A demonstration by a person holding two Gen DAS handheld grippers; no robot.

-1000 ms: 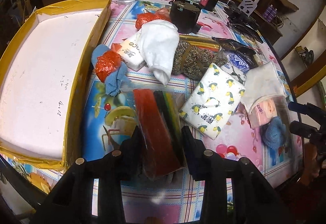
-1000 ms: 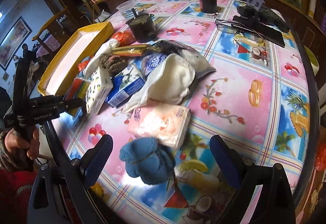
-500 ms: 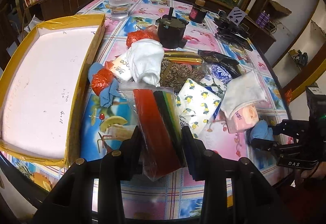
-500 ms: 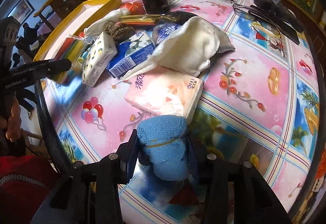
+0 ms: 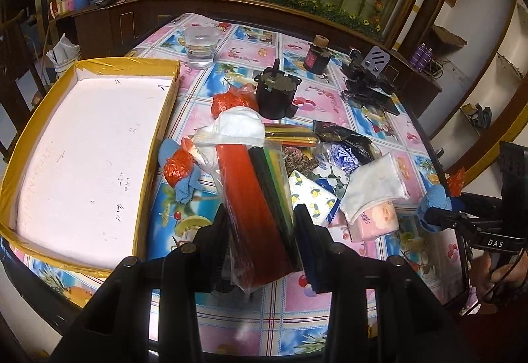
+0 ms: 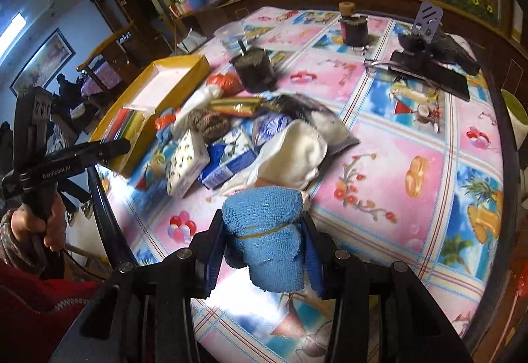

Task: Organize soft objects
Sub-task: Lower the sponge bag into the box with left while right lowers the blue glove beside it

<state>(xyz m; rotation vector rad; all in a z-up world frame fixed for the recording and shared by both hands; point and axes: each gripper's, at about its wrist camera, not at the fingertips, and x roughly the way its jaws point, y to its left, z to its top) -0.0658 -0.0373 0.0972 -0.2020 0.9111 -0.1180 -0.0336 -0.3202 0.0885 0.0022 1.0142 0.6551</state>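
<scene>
My left gripper (image 5: 260,221) is shut on a clear bag of red, black and green-yellow sheets (image 5: 250,198), held above the table beside the yellow-rimmed box (image 5: 158,132) with its white floor. My right gripper (image 6: 262,231) is shut on a blue towel roll (image 6: 264,218) bound with a rubber band, lifted off the tablecloth. In the left wrist view that roll (image 5: 432,201) shows at the right edge. A pile of soft things lies between them: a white cloth (image 5: 241,125), a lemon-print tissue pack (image 5: 310,195), a pink tissue pack (image 5: 373,218) and a folded white cloth (image 5: 373,185).
A glass of water (image 5: 201,46), a black cylinder with a shaft (image 5: 275,92), a corked dark jar (image 5: 318,56) and black devices with a phone stand (image 5: 369,79) stand farther back. A red mesh bundle on blue cloth (image 5: 180,168) lies near the box. The round table's edge is close below.
The right gripper closed on the blue towel roll and raised it off the table. The left gripper rose with the bag still in it.
</scene>
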